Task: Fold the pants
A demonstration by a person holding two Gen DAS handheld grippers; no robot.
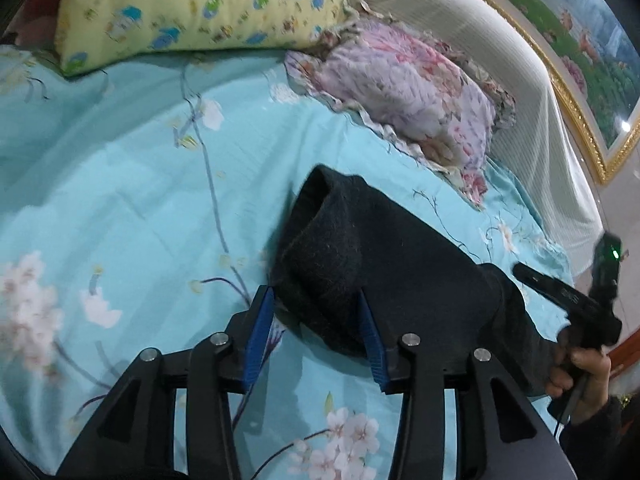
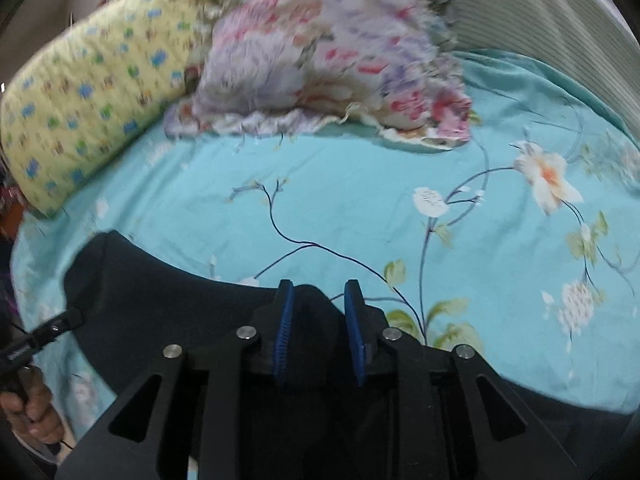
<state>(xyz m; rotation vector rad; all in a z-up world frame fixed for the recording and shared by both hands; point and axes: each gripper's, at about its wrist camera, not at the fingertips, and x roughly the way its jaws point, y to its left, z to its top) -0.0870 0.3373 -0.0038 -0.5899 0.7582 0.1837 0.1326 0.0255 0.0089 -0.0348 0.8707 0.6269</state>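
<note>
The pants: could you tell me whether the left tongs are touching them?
Touching: in the left wrist view, the pants fill the gap between the left tongs, against the right pad.

A yellow cartoon-print pillow (image 1: 192,8) leans beside a frilled pink floral pillow (image 1: 404,92) on the turquoise flowered bedsheet (image 1: 120,184); a gold-framed picture (image 1: 580,60) hangs behind.

We see soft, even light in both views. The round lens bends the edges, and the corners go black. The flowery pillow (image 2: 328,56) ahead of the right gripper looks smeared. The dark pants (image 1: 360,264) show little detail.
</note>
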